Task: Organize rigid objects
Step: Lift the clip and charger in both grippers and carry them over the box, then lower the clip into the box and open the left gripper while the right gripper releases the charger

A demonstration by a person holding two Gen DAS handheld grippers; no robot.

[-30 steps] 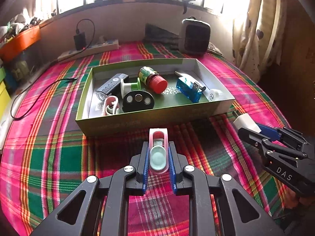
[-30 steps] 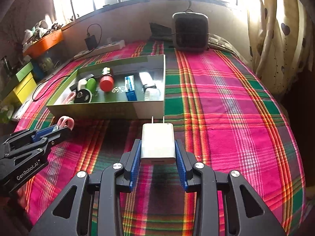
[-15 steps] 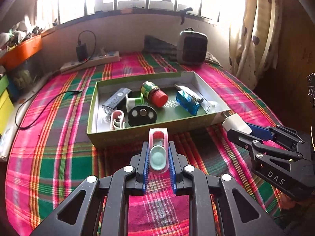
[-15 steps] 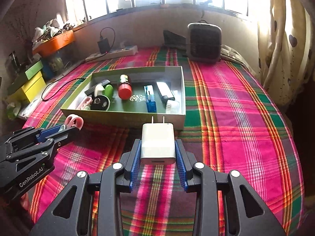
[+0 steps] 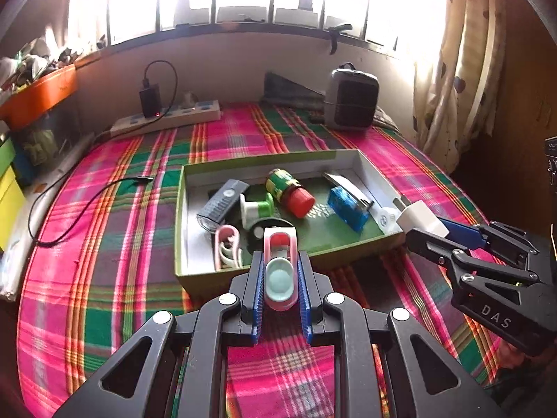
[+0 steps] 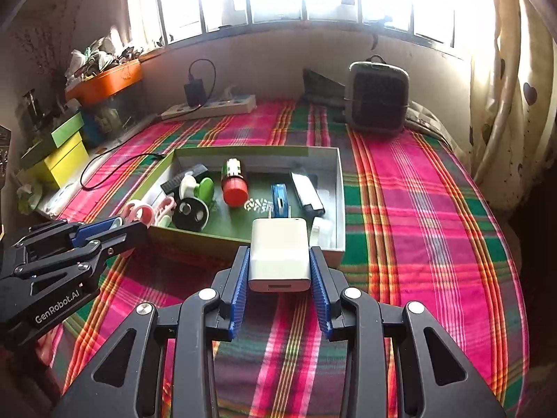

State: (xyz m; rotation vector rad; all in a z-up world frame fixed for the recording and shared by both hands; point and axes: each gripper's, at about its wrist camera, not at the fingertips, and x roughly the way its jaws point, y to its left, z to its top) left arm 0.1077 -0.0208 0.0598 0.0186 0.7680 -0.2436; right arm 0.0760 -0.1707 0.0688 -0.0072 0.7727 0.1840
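Now both grippers nearer box (image 5: 195, 271); left jaws pinch pink clip (image 5: 280, 271); right pinch charger (image 6: 280, 254).

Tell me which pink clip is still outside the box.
The pink clip clamped in the left gripper, hanging over the box's near wall. The other pink clip already lies inside, at the near left corner.

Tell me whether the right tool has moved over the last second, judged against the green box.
Yes. The right tool, shut on the white charger, has moved toward the green box; the charger now overlaps the box's near wall, where before it was short of it.
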